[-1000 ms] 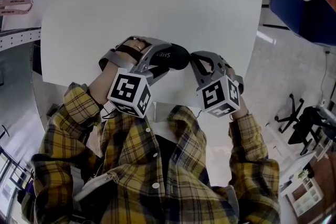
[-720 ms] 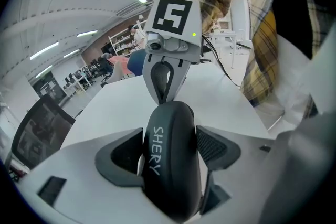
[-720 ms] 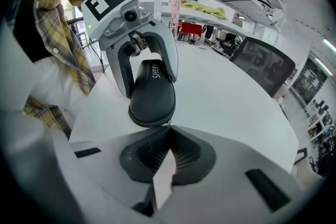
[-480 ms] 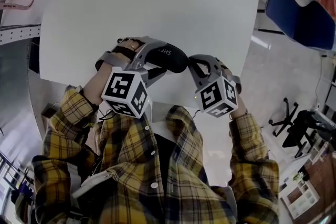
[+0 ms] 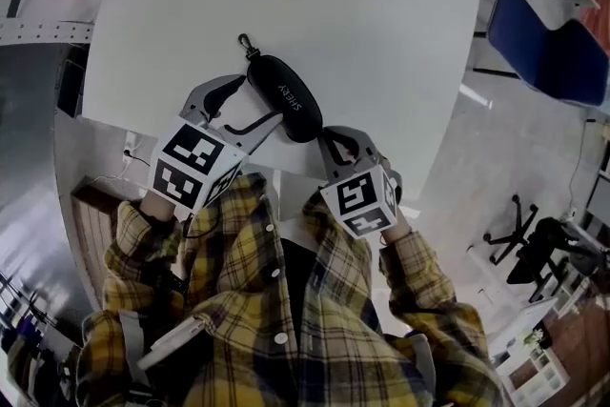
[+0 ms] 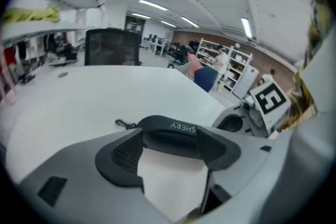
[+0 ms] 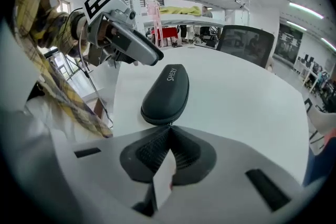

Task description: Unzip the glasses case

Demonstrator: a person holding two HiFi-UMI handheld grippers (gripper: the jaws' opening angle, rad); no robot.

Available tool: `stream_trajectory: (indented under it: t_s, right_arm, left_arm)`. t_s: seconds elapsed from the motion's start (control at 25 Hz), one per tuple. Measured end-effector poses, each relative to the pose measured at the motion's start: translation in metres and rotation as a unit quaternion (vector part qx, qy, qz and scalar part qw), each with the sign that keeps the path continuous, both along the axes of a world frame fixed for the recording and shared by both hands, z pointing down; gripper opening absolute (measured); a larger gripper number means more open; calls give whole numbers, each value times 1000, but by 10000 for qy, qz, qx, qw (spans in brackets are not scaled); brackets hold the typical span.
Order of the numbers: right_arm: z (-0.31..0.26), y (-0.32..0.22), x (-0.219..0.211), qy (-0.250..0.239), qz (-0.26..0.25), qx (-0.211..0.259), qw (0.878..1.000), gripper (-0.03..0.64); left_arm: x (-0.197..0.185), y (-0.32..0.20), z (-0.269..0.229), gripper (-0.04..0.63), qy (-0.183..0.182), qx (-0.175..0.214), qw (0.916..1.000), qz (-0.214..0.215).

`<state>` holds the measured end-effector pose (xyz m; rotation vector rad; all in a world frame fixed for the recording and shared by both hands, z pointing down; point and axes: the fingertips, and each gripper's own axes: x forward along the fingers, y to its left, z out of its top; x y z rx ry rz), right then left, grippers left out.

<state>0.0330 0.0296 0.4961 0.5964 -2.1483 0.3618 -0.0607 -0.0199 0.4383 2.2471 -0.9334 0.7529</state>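
Glasses case flat on desk, long axis running away from right hand-held gripper. That gripper is pinched at the near end, apparently on zipper pull. Left hand-held gripper gapes wide, broadside to the case.

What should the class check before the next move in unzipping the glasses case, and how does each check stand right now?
1. Glasses case lies flat on the table: ok.
2. Left gripper clamps the case: not ok. Its jaws are apart and the case lies across their tips.
3. Right gripper is at the case's near end with its jaws together: ok.
4. Zipper pull is pinched between the right jaws: cannot tell.
5. Clip at the far end lies clear of both grippers: ok.
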Motion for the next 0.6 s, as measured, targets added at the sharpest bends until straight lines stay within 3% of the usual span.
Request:
stream_trajectory:
  t_s: [0.12,0.2,0.32,0.6]
  right_arm:
    - [2,12,-26,-80,26,-81,9999,-2]
    - [2,16,-40,-100,8,-110,9999,-2]
    - [4,24,-57,-141,-40,-180,9997,-2]
    - [6,35,-84,-125,-204,-202,9995,-2]
  left_arm:
    - [-14,1,4,325,669,-640,9907,-995]
    - [-22,-2,6,339,829,-789,9835,-1400]
    - [-31,-4,10,339,661,-676,9825,-1604]
    - [-34,-1,29,336,178,-650,9854,-1562]
